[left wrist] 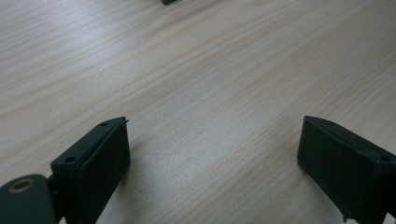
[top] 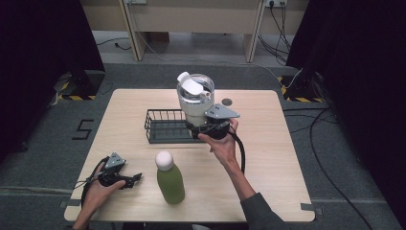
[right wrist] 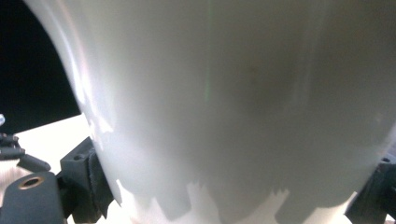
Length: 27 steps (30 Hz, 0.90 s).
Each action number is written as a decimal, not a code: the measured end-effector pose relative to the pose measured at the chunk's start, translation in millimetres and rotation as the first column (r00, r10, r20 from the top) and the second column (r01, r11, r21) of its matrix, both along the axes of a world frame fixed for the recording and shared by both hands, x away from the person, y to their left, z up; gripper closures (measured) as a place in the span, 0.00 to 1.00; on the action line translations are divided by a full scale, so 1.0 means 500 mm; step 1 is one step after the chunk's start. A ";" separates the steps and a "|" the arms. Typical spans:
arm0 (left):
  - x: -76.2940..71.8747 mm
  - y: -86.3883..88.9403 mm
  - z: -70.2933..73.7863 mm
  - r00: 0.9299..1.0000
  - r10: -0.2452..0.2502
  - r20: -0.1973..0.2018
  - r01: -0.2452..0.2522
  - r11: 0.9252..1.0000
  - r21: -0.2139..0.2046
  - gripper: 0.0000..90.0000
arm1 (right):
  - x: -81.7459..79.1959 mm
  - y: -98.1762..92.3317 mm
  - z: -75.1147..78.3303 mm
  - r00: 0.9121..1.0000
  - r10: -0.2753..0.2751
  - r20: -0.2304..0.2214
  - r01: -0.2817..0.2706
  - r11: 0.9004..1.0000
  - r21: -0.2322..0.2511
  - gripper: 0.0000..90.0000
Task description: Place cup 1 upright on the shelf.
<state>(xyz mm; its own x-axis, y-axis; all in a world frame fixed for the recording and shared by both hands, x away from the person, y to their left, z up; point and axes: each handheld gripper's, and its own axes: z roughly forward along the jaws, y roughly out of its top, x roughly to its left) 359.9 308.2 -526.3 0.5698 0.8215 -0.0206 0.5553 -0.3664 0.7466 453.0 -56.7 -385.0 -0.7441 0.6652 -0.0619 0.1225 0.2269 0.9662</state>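
The wooden table (top: 268, 158) bears three things: one white jug with a clear lidded top (top: 194, 98), one green bottle with a round white cap (top: 170, 178) and one dark wire basket (top: 165, 127). Two grippers are at work, one in each of the person's hands. The white jug is held upright over the right end of the basket, near the middle of the table toward its far edge; whether its base touches the basket or hangs just above it cannot be told, because the right gripper (top: 207, 128) and the hand behind it cover the jug's foot. In the right gripper view the jug's pale wall (right wrist: 233, 93) is so close and blurred that no detail on it can be made out, and its top and bottom are cut off by the frame. The right gripper's jaws stand wide apart, one at each side of the jug's lower body, and press against it, so the jug is pinched between them. The left gripper (top: 135, 178) rests low at the near left corner of the table, just left of the green bottle but apart from it. In the left gripper view (left wrist: 212, 154) its jaws are spread wide over bare wood with nothing between them, and a small dark object at the top edge is cut off and cannot be identified.
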 end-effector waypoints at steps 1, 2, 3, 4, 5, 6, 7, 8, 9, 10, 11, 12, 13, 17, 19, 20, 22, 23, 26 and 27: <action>0.000 0.000 0.000 1.000 0.000 0.000 0.000 1.000 0.000 0.10 | 0.011 0.008 0.006 1.000 0.000 0.004 0.000 1.000 -0.001 0.12; 0.000 0.000 0.000 1.000 0.000 0.000 0.000 1.000 0.000 0.10 | 0.011 0.008 0.006 1.000 0.000 0.004 0.000 1.000 -0.001 0.12; 0.000 0.000 0.000 1.000 -0.001 -0.001 0.001 1.000 0.000 0.10 | 0.020 0.016 0.011 1.000 -0.002 0.009 0.002 1.000 -0.010 0.12; 0.000 0.000 0.000 1.000 0.000 0.000 0.000 1.000 0.000 0.10 | 0.022 0.020 0.012 1.000 -0.006 0.006 0.006 1.000 -0.008 0.12; 0.000 0.000 0.000 1.000 0.000 -0.001 0.000 1.000 0.000 0.10 | 0.026 0.024 0.014 1.000 -0.007 0.009 0.007 1.000 -0.012 0.12; 0.000 0.000 0.000 1.000 -0.001 -0.001 0.001 1.000 0.000 0.10 | 0.030 0.028 0.016 1.000 -0.005 0.011 0.006 1.000 -0.012 0.12; 0.000 0.000 0.000 1.000 0.000 0.000 0.000 1.000 -0.001 0.10 | 0.034 0.032 0.017 1.000 -0.002 0.013 0.003 1.000 -0.013 0.12; 0.000 0.000 0.000 1.000 -0.001 0.000 0.001 1.000 -0.001 0.10 | 0.038 0.037 0.017 1.000 -0.002 0.005 0.003 1.000 -0.009 0.12; -0.001 0.000 0.000 1.000 -0.002 -0.002 0.002 1.000 0.000 0.10 | 0.042 0.041 0.017 1.000 -0.005 0.003 0.005 1.000 -0.013 0.12; -0.001 0.000 0.000 1.000 -0.002 -0.002 0.002 1.000 0.001 0.10 | 0.047 0.045 0.017 1.000 -0.008 0.004 0.008 1.000 -0.018 0.12; -0.001 0.000 0.000 1.000 -0.002 -0.002 0.002 1.000 0.000 0.10 | 0.051 0.049 0.016 1.000 -0.010 0.002 0.010 1.000 -0.017 0.12; -0.001 0.000 0.000 1.000 -0.002 -0.002 0.002 1.000 0.000 0.10 | 0.056 0.053 0.014 1.000 -0.011 0.004 0.011 1.000 -0.022 0.12; -0.001 0.000 0.000 1.000 -0.003 -0.002 0.003 1.000 0.000 0.10 | 0.059 0.056 0.013 1.000 -0.015 -0.005 0.015 1.000 -0.018 0.12; -0.001 0.000 0.000 1.000 -0.003 -0.002 0.003 1.000 0.001 0.10 | 0.074 0.066 0.005 1.000 -0.018 -0.010 0.018 1.000 -0.012 0.12; -0.001 0.000 0.000 1.000 -0.003 -0.002 0.003 1.000 0.000 0.10 | 0.081 0.069 0.001 1.000 -0.022 -0.007 0.022 1.000 -0.017 0.12; -0.001 0.000 0.000 1.000 -0.003 -0.002 0.003 1.000 0.000 0.10 | 0.083 0.071 -0.001 1.000 -0.024 -0.008 0.024 1.000 -0.015 0.12; -0.001 0.000 0.000 1.000 -0.003 -0.002 0.003 1.000 0.000 0.10 | 0.089 0.072 -0.005 1.000 -0.028 -0.008 0.028 1.000 -0.010 0.12; -0.001 0.000 0.000 1.000 -0.003 -0.002 0.003 1.000 0.000 0.10 | 0.091 0.072 -0.007 0.999 -0.034 -0.014 0.034 0.999 -0.008 0.12; -0.001 0.000 0.000 1.000 -0.003 -0.002 0.003 1.000 0.000 0.10 | 0.099 0.071 -0.011 0.999 -0.047 -0.009 0.047 0.999 -0.014 0.12; -0.001 0.000 0.000 1.000 -0.003 -0.002 0.003 1.000 0.000 0.10 | 0.101 0.071 -0.012 0.998 -0.055 -0.012 0.054 0.998 -0.018 0.12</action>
